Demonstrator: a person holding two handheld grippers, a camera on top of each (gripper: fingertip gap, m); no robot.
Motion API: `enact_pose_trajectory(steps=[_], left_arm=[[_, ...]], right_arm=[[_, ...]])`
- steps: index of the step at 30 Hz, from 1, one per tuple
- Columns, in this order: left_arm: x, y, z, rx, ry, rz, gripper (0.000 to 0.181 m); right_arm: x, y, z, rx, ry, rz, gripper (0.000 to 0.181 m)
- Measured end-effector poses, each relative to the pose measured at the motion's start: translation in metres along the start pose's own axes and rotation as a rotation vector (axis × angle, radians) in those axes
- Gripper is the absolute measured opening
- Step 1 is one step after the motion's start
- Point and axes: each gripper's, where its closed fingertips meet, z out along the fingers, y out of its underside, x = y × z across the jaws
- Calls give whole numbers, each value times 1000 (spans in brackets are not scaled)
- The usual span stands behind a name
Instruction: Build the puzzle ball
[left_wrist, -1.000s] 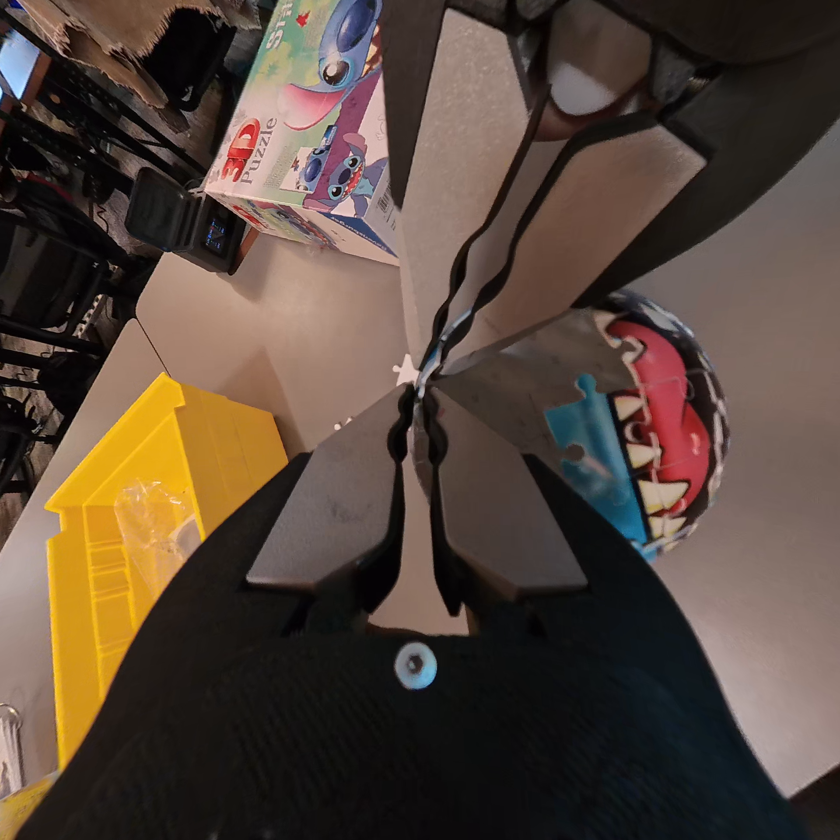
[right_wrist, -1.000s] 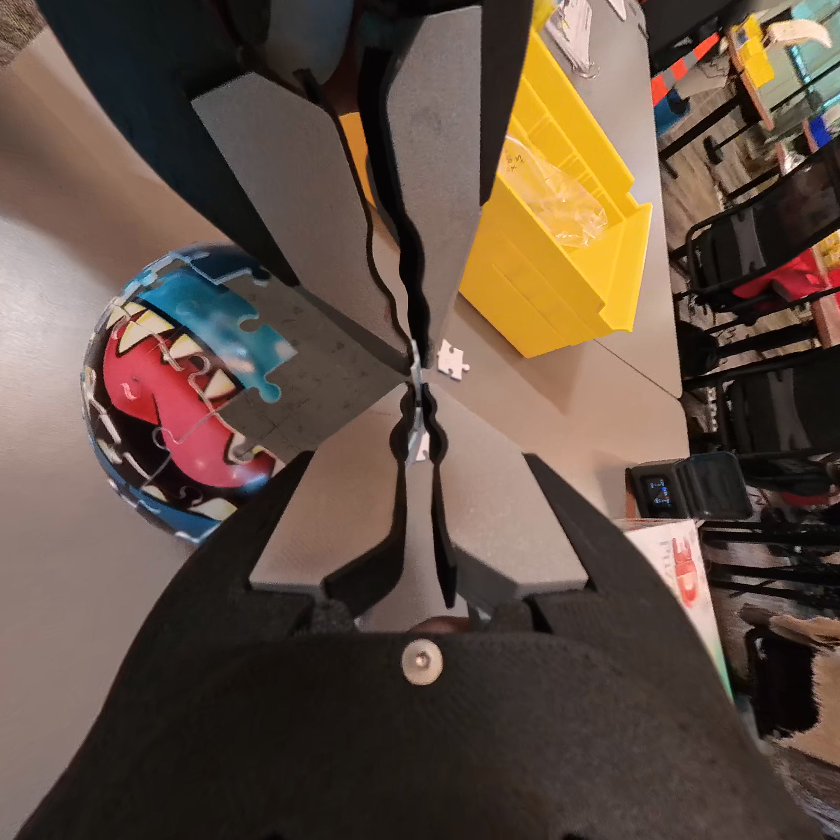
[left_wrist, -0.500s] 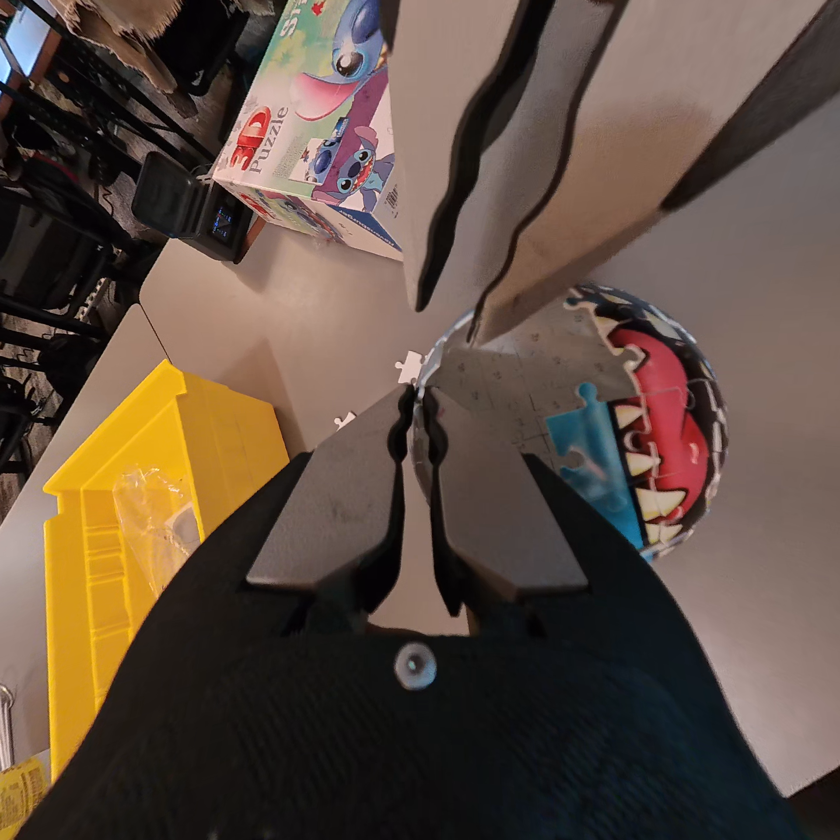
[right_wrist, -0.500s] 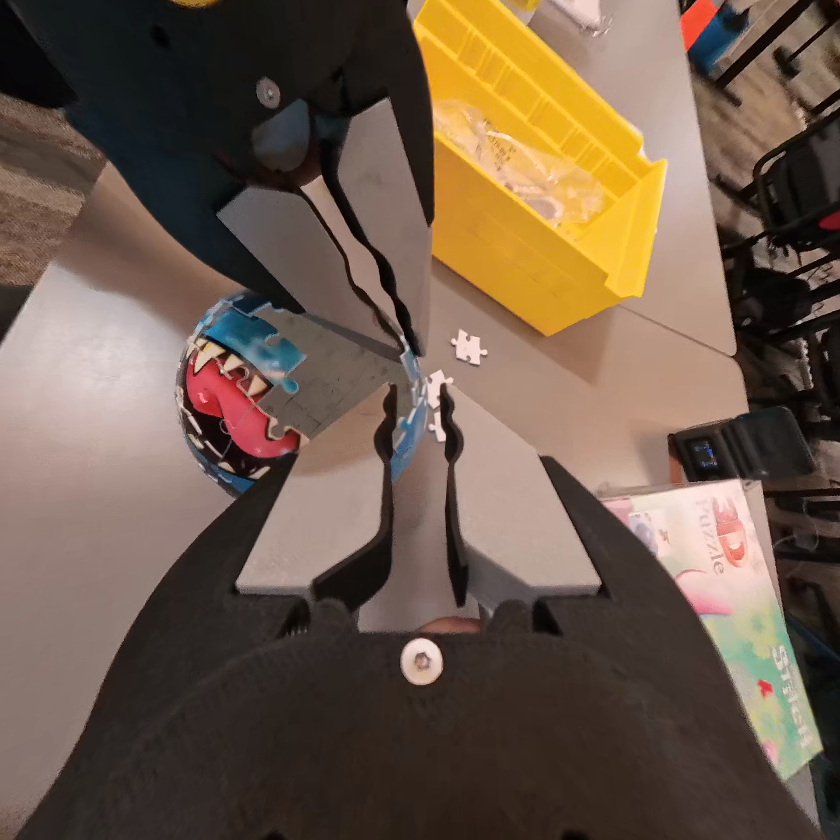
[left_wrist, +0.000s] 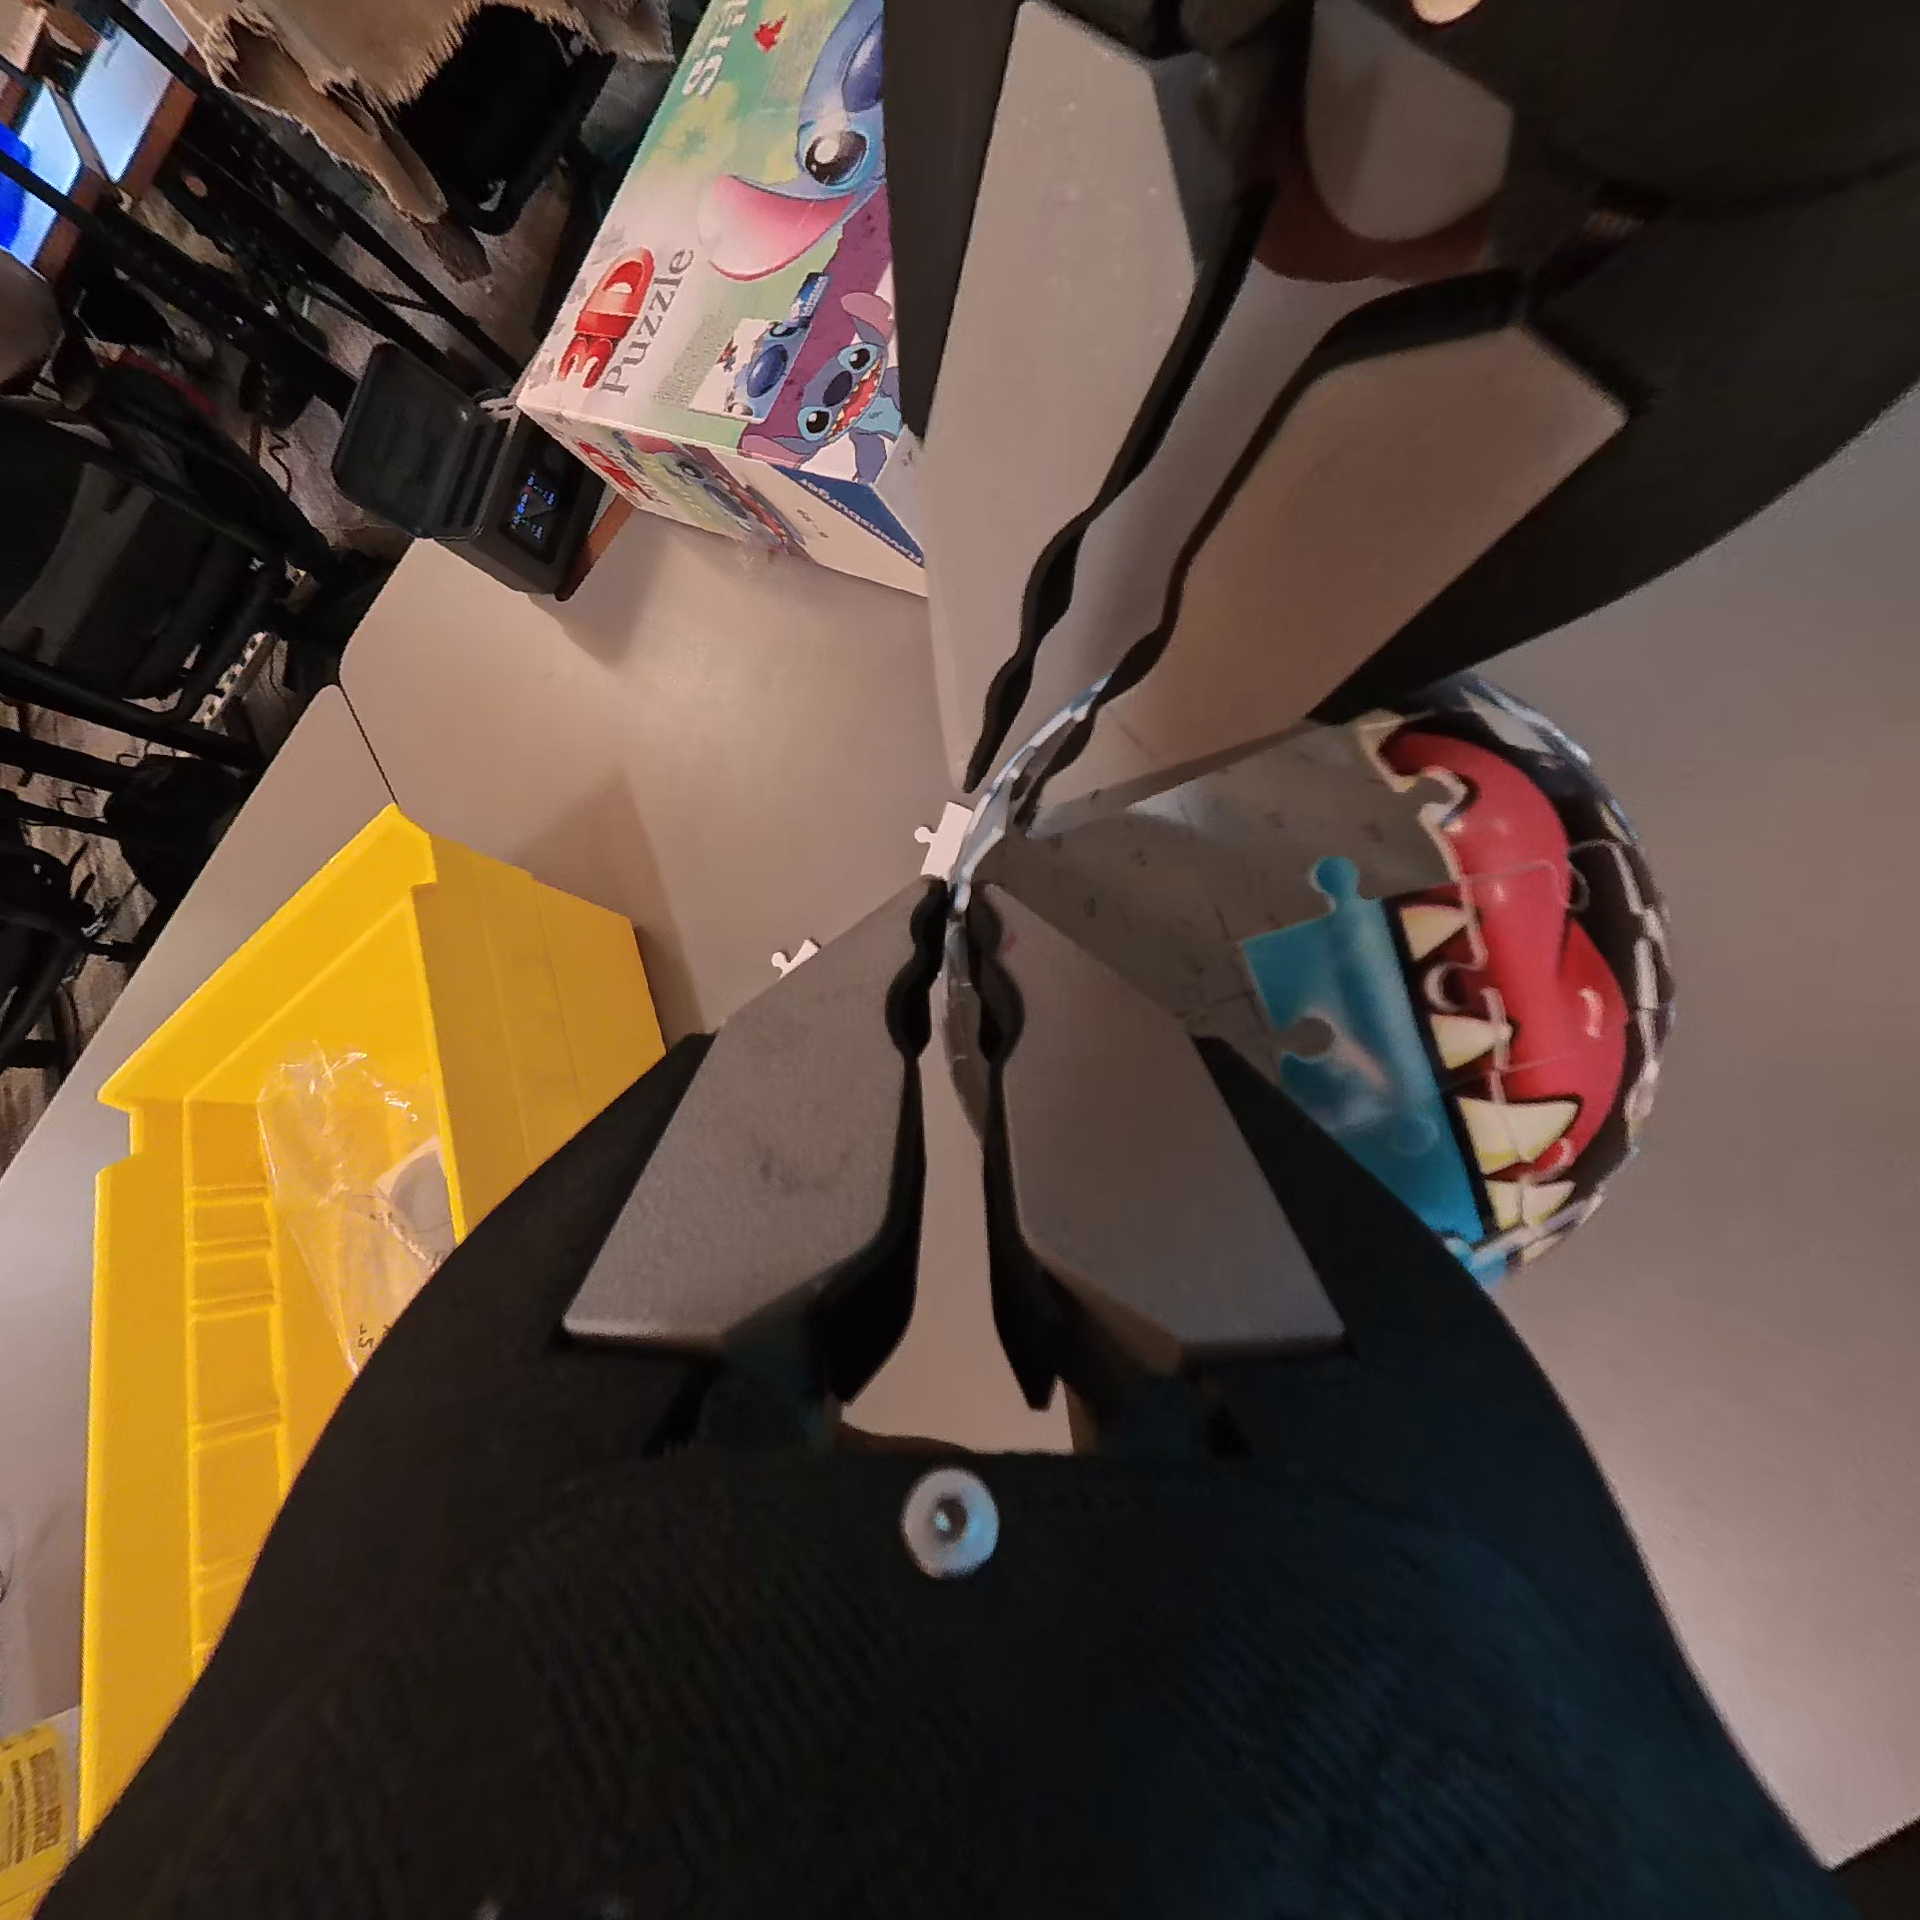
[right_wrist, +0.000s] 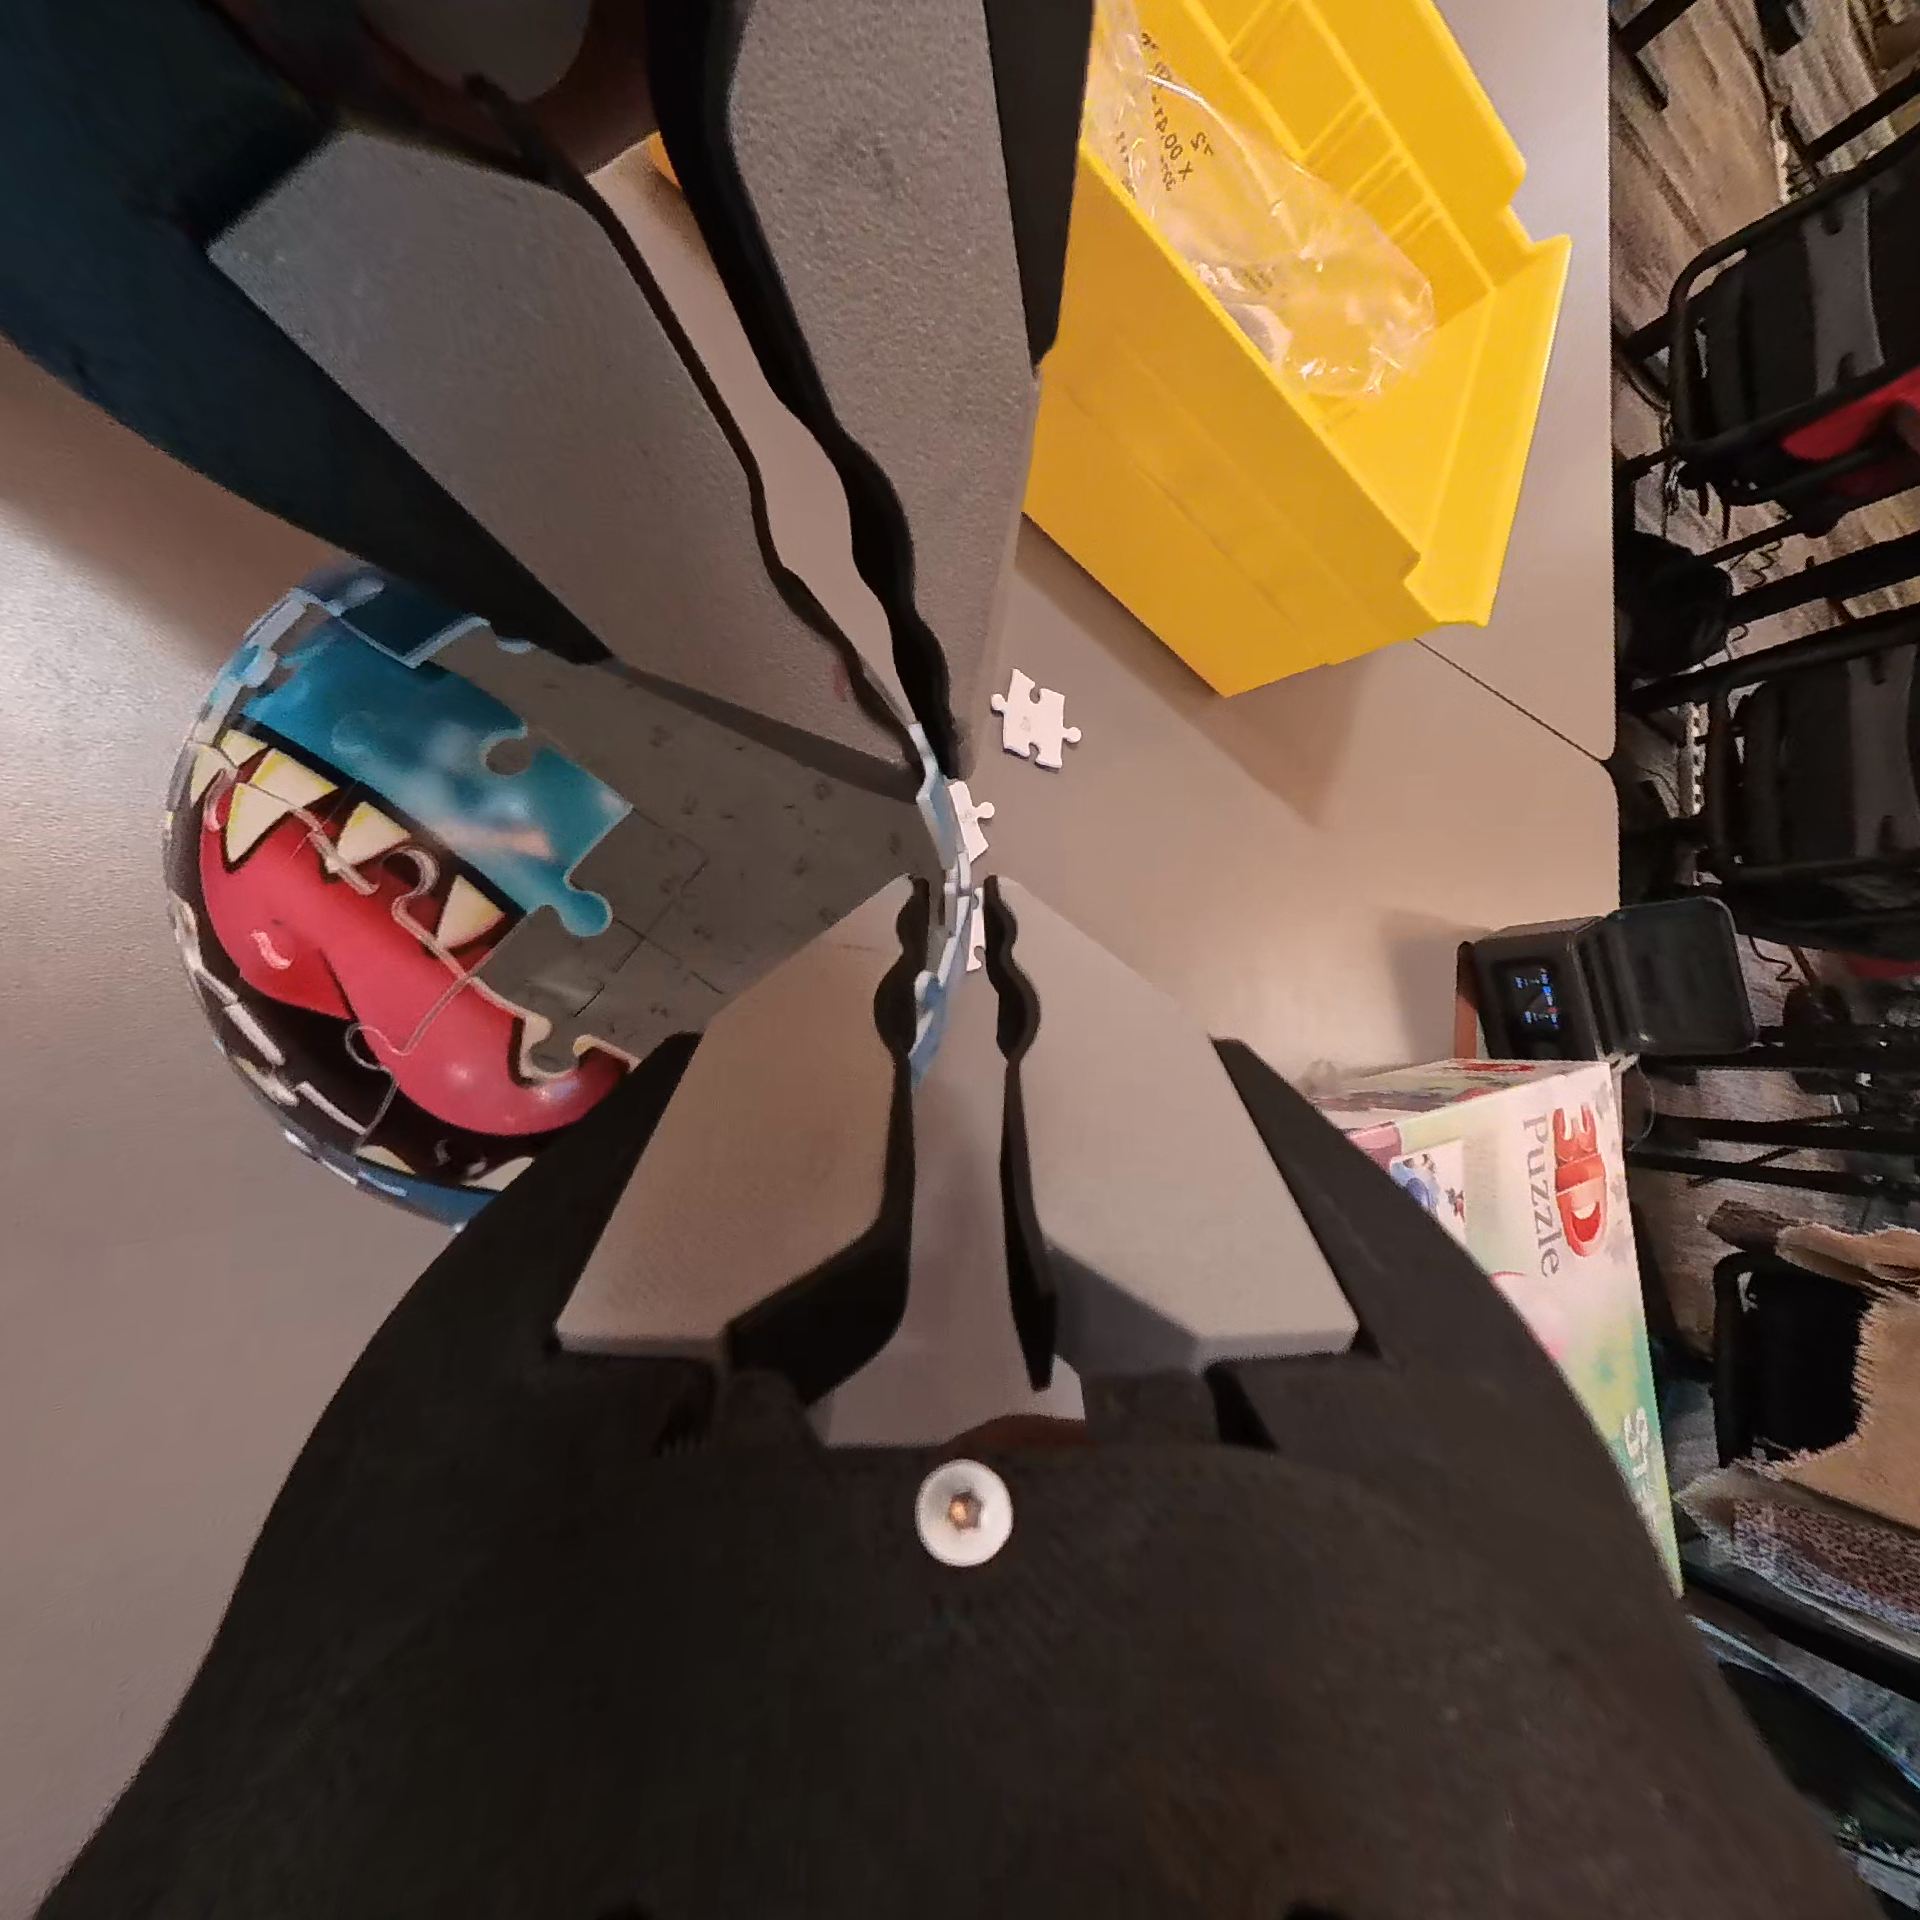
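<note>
Left wrist view, nearest first: the left gripper (left_wrist: 961, 914) has its jaws pinched onto the open rim of the puzzle ball (left_wrist: 1507, 966), right at its fingertips; I'd say it is steadying the shell so the rim can't shift.
Right wrist view, nearest: the right gripper (right_wrist: 951, 894) has a narrow gap between its jaws, and the ball's (right_wrist: 395, 914) blue-edged rim runs between the tips; whether it truly presses on the rim I cannot tell.
Grip logic: both tools meet tip to tip on the same stretch of rim, likely one bracing while the other works the edge pieces home.
Ball position: on the grey table (left_wrist: 1766, 831), to the right of the left gripper's tips and to the left of the right gripper's.
Ball look: a part-built hollow sphere, red mouth with pale teeth, blue and black around it, grey numbered inside still exposed, so a fair patch is missing.
Just past the tips: a loose white piece (right_wrist: 1034, 712) lies back-up on the table, beside the rim.
Farther out: a yellow bin (right_wrist: 1351, 468) holding a clear plastic bag (right_wrist: 1278, 208).
Farthest: the puzzle box (left_wrist: 748, 312), and a small black device (left_wrist: 457, 478) by it.
</note>
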Motion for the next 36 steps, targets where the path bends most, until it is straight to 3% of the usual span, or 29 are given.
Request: enact_pose_trajectory(steps=[18,23,31,36], left_arm=[[-1,2,-2,8,-49,-27,2],[-5,0,-4,10,-24,-30,20],[1,-3,-4,10,13,10,1],[1,-3,-4,14,5,16,0]], right_arm=[[2,-3,2,21,17,-61,1],[2,-4,1,43,14,-56,1],[2,-5,2,58,0,-36,1],[2,-5,2,71,-17,-13,1]])
